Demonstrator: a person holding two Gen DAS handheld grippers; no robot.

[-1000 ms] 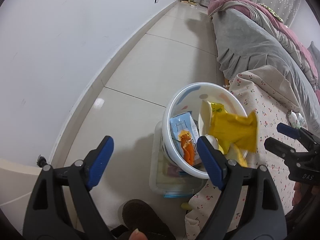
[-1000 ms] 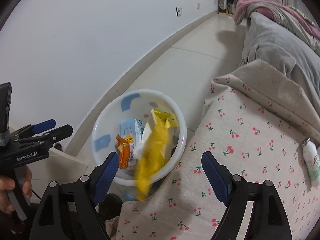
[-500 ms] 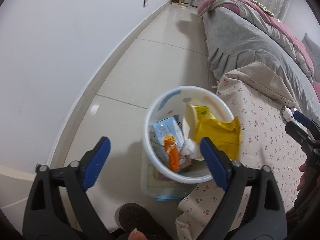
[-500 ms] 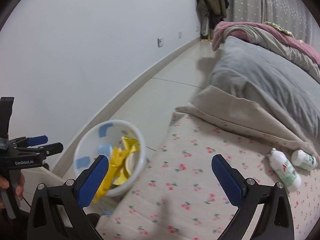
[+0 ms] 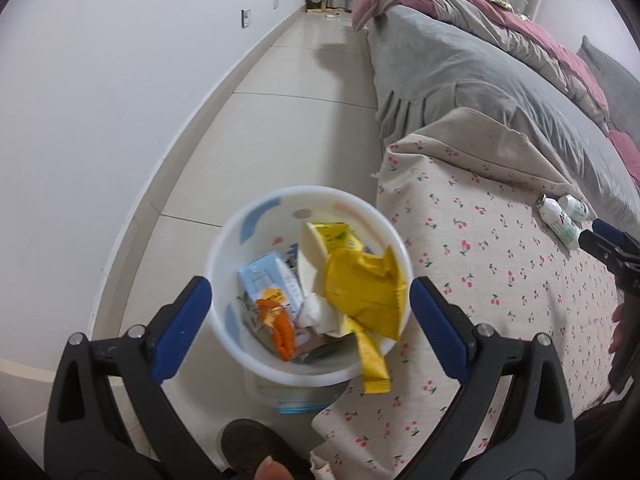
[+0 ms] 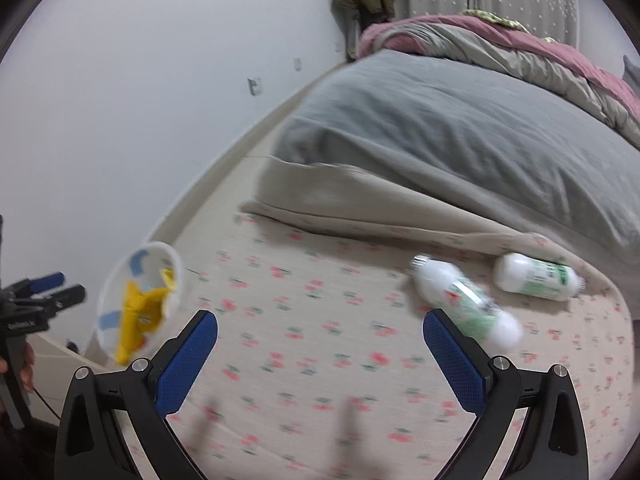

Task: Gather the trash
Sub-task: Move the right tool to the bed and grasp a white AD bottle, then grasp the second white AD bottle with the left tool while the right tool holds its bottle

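A white trash bin [image 5: 240, 248] stands on the floor beside the bed and holds a yellow wrapper [image 5: 364, 288], a light blue carton [image 5: 264, 280], an orange wrapper [image 5: 280, 328] and crumpled paper. My left gripper [image 5: 310, 312] is open and empty above the bin. My right gripper [image 6: 320, 340] is open and empty over the cherry-print sheet [image 6: 300, 320]. Two small white bottles with green labels [image 6: 460, 300] [image 6: 536, 276] lie on the sheet ahead and to its right. The bottles [image 5: 560, 216] and the bin [image 6: 140, 300] each show in the other view.
A grey blanket [image 5: 460, 68] and a pink quilt [image 5: 560, 44] cover the bed behind the sheet. A white wall [image 5: 120, 80] runs along the left of the tiled floor [image 5: 280, 140]. A clear plastic box [image 5: 296, 396] sits under the bin. A dark slipper [image 5: 256, 444] is below.
The yellow wrapper dropped into the bin. My right gripper swung right, away from the bin, toward the two bottles. My left gripper stayed open over the bin and rose a little.
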